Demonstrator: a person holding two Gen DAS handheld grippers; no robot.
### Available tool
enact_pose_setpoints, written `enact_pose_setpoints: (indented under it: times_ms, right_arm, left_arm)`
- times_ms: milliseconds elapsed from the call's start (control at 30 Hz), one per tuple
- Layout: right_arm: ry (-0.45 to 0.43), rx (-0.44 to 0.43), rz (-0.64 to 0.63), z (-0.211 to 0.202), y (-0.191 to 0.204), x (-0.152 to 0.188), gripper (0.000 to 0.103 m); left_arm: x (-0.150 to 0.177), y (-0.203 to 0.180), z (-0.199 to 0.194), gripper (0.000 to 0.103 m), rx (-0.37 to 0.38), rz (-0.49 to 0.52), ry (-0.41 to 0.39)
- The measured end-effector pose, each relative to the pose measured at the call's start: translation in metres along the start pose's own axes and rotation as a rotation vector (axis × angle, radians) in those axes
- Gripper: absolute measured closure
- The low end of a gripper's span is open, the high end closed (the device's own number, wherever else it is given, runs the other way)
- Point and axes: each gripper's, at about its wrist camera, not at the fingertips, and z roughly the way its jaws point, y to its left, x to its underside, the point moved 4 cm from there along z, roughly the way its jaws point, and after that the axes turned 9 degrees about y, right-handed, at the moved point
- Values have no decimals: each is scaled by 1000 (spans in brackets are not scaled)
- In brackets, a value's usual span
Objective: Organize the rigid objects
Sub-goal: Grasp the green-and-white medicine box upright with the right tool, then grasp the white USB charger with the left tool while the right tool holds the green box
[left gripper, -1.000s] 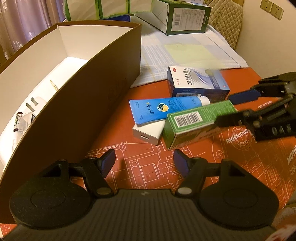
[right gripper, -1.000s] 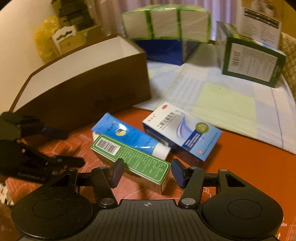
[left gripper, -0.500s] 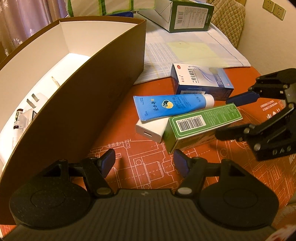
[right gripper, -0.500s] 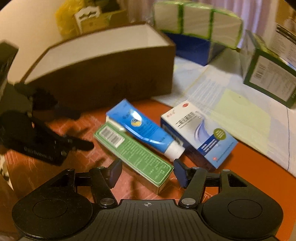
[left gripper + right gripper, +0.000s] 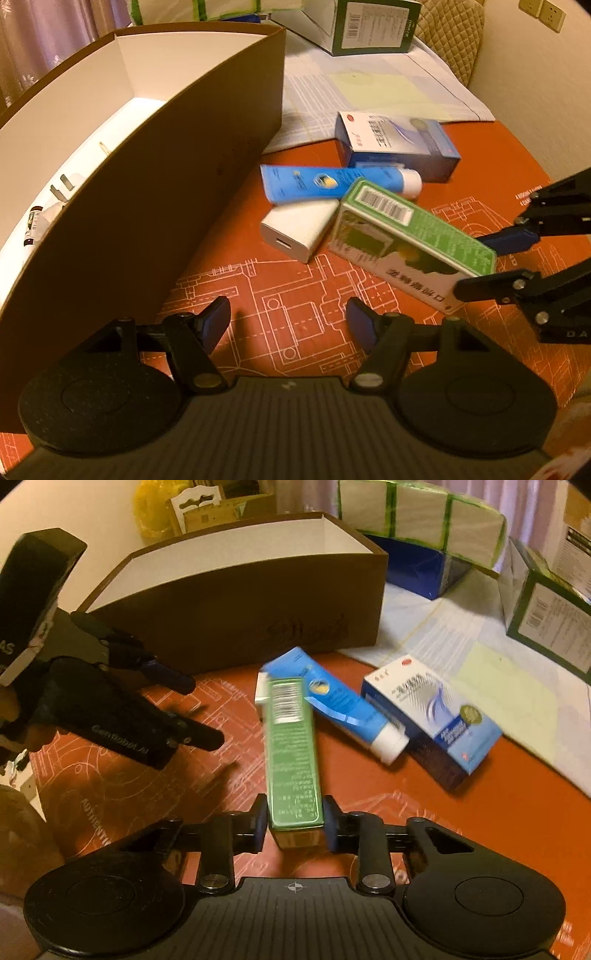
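A long green box lies tilted on the orange mat, one end raised off a white charger. My right gripper is closing its jaws on the box's near end, and both pads press its sides. In the left wrist view the green box shows with the right gripper at its right end. A blue tube and a blue-and-white medicine box lie just behind. My left gripper hangs open over bare mat beside the brown open box, holding nothing.
The brown box holds small items at its left end. A pale checked cloth covers the far table. On the cloth stand a green carton and green-taped packs. A wall rises at the right.
My right gripper went from open around the green box's end to shut on it. The box has swung and tipped up, uncovering more of the white charger. My left gripper stayed put.
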Motion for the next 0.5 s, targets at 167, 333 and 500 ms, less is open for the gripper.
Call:
enact_pose_setpoints:
  times_ms: [167,333,500]
  right_arm:
    - [1,35,77,-10,-2,18,77]
    - [5,114,215,-23,-13,39,77]
    - [6,203,403,-33,-33,50,77]
  left_arm:
    - [1,-5,2,37,8,34,-8]
    - [-6,-9,5,37,6,83,-34]
    - [-19,-8,10,37,-22,146,-69]
